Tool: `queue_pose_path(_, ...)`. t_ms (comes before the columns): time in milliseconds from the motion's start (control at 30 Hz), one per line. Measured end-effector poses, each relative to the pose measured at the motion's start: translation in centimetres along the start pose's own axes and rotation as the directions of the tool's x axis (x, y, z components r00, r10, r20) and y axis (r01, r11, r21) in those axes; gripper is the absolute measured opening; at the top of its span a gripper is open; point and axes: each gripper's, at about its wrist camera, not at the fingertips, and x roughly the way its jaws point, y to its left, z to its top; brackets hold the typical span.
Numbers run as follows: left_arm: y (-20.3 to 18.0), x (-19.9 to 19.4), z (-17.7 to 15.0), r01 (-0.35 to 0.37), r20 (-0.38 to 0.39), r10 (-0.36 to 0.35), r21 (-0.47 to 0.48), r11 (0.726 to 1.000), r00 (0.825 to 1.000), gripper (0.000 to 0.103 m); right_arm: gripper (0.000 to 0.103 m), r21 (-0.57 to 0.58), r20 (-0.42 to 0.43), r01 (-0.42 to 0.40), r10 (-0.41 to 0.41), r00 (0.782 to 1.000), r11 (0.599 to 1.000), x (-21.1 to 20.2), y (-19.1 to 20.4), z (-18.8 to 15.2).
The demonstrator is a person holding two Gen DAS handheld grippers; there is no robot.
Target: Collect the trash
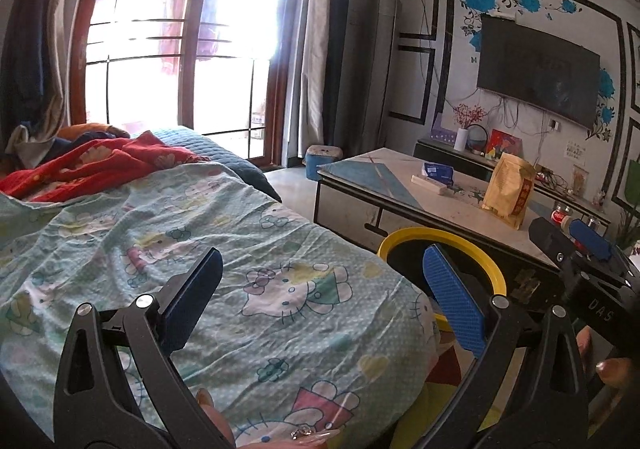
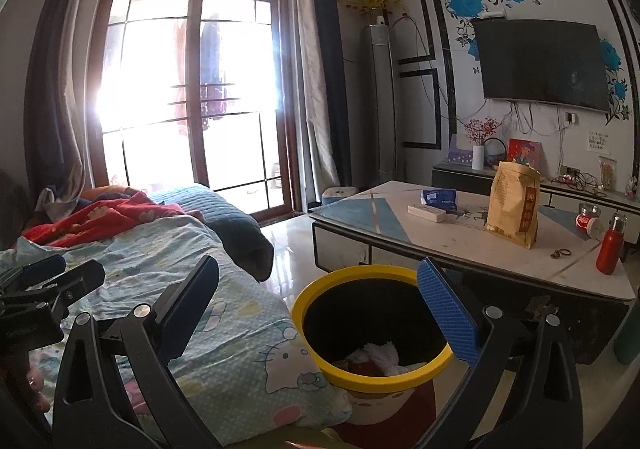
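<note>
A yellow-rimmed black trash bin [image 2: 372, 377] stands on the floor between the bed and the coffee table; white crumpled waste [image 2: 376, 355] lies inside. My right gripper [image 2: 318, 269] hangs open above the bin's near side, holding nothing. My left gripper [image 1: 324, 261] is open and empty over the cartoon-print bedsheet [image 1: 240, 233], with the bin [image 1: 440, 237] just to its right. Each gripper shows in the other's view: the right gripper [image 1: 568, 237] at the right edge, the left gripper [image 2: 64, 271] at the left edge.
On the coffee table [image 2: 460, 245] stand a tan paper bag [image 2: 514, 205], a blue tissue pack [image 2: 440, 199], a white power strip [image 2: 426, 213], a tipped red-and-white can [image 2: 586, 221] and a red bottle [image 2: 610, 249]. A red blanket [image 1: 92, 165] lies on the bed.
</note>
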Motion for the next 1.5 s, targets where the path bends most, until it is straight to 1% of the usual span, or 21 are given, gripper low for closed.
queue_pose_path(500,0.1,0.0,0.1,-0.003,0.012,0.003,-0.001,1.000,1.000,0.092,0.097,0.001,-0.007,0.008,-0.007,1.000,1.000,0.1,0.2,-0.2)
queue_pose_path(1500,0.5,-0.2,0.2,-0.012,0.006,0.012,-0.002,1.000,1.000,0.092,0.097,0.004,-0.023,0.025,-0.025,0.999,1.000,0.0,-1.2,-1.1)
